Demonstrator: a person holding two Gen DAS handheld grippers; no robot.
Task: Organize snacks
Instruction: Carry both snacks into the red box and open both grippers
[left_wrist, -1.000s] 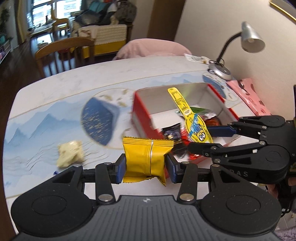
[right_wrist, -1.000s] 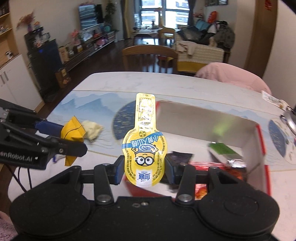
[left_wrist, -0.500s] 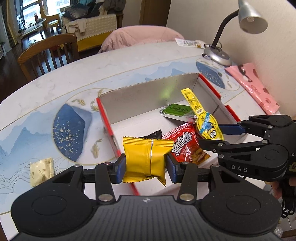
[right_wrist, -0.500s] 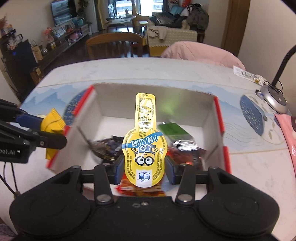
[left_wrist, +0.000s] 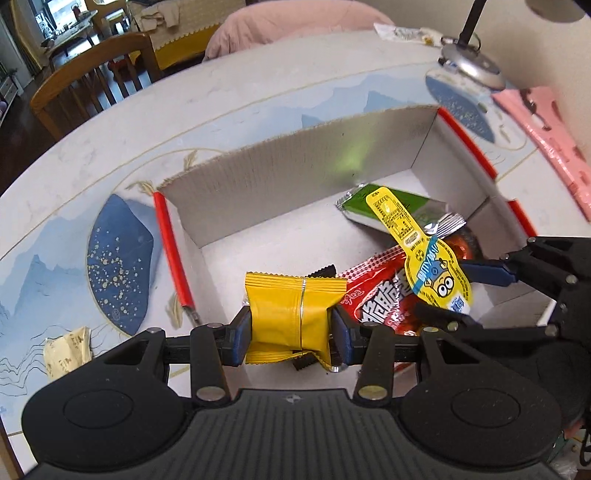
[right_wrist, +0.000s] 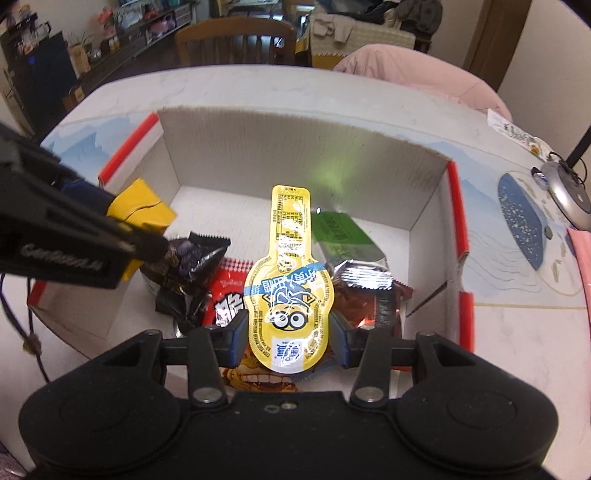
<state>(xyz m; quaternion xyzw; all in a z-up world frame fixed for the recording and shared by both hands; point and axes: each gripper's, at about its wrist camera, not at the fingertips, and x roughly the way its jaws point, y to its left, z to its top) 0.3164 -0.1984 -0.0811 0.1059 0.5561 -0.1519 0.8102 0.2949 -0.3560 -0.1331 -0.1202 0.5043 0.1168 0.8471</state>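
Observation:
My left gripper (left_wrist: 291, 328) is shut on a yellow snack packet (left_wrist: 291, 314), held over the near left part of the open cardboard box (left_wrist: 295, 177). My right gripper (right_wrist: 288, 332) is shut on a yellow minion jelly pouch (right_wrist: 290, 291) above the box's middle. Each gripper shows in the other's view: the right gripper (left_wrist: 472, 291) at the right with the minion pouch (left_wrist: 424, 258), the left gripper (right_wrist: 122, 236) at the left with the yellow packet (right_wrist: 142, 212). Inside the box lie a red packet (left_wrist: 376, 295), a green packet (right_wrist: 340, 232), a black packet (right_wrist: 188, 266) and a brown packet (right_wrist: 369, 295).
A pale wrapped snack (left_wrist: 68, 349) lies on the table left of the box. A desk lamp base (left_wrist: 471, 66) and a pink packet (left_wrist: 546, 140) sit at the far right. A wooden chair (left_wrist: 92, 88) and a pink cushion (right_wrist: 413, 74) stand beyond the table.
Both grippers have moved forward and down over the box, each still holding its snack. The box now fills the middle of both views.

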